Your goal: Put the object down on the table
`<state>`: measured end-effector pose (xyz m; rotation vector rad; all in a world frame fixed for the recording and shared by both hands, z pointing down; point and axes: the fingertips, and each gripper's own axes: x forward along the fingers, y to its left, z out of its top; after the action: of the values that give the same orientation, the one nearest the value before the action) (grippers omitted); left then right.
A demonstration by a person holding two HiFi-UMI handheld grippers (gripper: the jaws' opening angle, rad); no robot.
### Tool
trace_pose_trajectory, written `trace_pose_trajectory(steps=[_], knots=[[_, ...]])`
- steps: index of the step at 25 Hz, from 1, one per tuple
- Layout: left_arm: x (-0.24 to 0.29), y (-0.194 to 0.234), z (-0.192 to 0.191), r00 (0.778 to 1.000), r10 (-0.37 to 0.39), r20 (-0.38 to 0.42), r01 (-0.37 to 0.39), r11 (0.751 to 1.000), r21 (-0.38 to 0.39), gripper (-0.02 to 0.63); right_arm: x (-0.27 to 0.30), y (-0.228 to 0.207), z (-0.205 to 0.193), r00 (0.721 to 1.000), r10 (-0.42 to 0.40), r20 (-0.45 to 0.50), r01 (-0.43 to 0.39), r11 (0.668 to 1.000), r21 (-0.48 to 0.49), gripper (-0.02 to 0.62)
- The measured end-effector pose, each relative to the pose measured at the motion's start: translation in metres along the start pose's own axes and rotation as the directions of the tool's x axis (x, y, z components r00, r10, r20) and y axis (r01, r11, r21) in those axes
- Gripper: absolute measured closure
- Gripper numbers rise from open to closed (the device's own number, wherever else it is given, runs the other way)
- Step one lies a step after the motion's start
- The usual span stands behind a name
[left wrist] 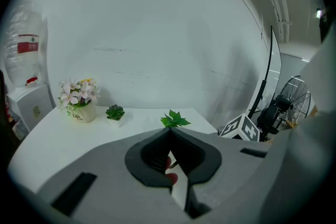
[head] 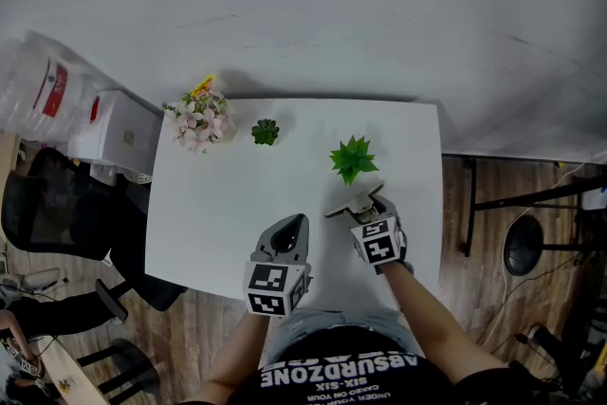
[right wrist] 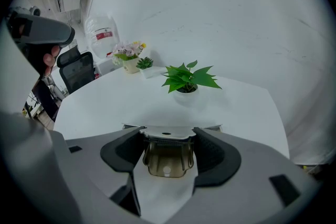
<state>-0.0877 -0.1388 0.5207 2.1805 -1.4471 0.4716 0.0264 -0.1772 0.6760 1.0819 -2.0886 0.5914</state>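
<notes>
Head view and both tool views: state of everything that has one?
Left tool: shut, empty.
Right tool: shut on the metal clip.
Metal clip: gripped, low over the table; contact unclear.
Green plant: upright on the table.
Flowers: upright in their pot.
Succulent: upright.

White clipboard (head: 353, 202), brass-toned clip (right wrist: 167, 157), held level.
</notes>
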Motion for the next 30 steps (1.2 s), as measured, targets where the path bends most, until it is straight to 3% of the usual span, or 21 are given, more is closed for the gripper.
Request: trace_pose_trajectory(steps=[30], knots=[[0.001, -0.004, -0.007, 1.0, -0.011, -0.01, 0.011, 1.0, -0.014, 0.605, 0.014, 0.005, -0.021, 0.999, -0.002, -0.054, -0.003, 0.996, -0.09, 0.31]])
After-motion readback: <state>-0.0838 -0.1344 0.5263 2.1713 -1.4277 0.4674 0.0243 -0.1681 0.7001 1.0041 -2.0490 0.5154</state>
